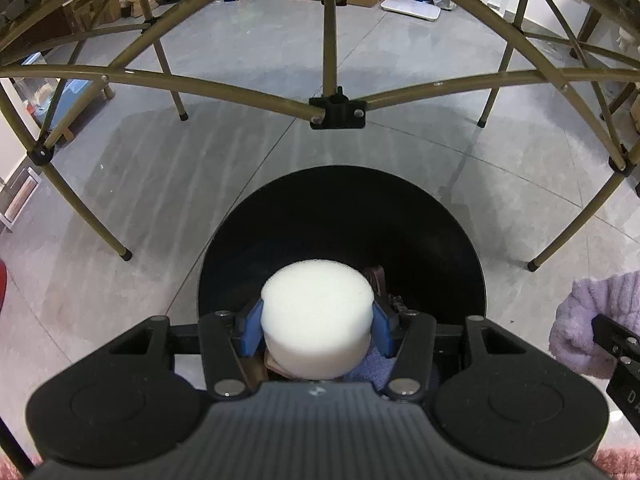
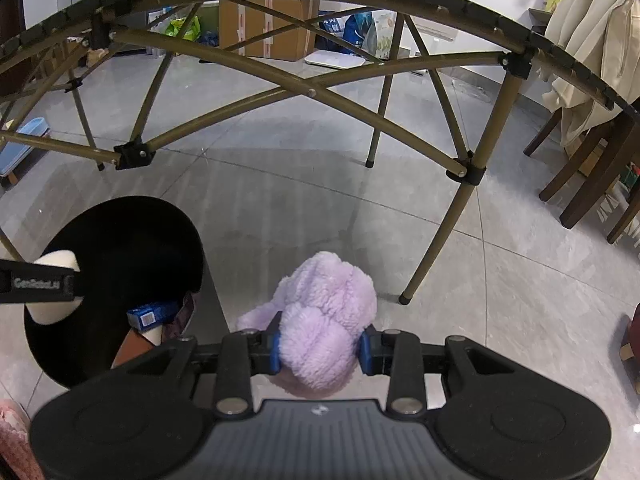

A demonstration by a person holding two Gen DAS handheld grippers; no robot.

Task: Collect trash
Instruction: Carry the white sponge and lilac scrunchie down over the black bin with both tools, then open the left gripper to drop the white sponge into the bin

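Observation:
My left gripper (image 1: 318, 326) is shut on a white round foam sponge (image 1: 318, 308) and holds it over the open mouth of a black round trash bin (image 1: 340, 208). In the right wrist view the sponge (image 2: 56, 264) and the left gripper show at the left edge, above the bin (image 2: 132, 232). A blue box (image 2: 152, 314) and brown scraps lie inside the bin. My right gripper (image 2: 320, 348) is shut on a fluffy purple cloth (image 2: 324, 312), held above the floor to the right of the bin. That cloth also shows in the left wrist view (image 1: 588, 320).
A folding table with an olive metal frame (image 2: 312, 92) stands over the grey tiled floor; one leg (image 2: 436, 240) is close to the cloth. Dark wooden chairs (image 2: 584, 184) with a cream coat stand at the right. Cardboard boxes (image 2: 272, 28) and bags lie at the back.

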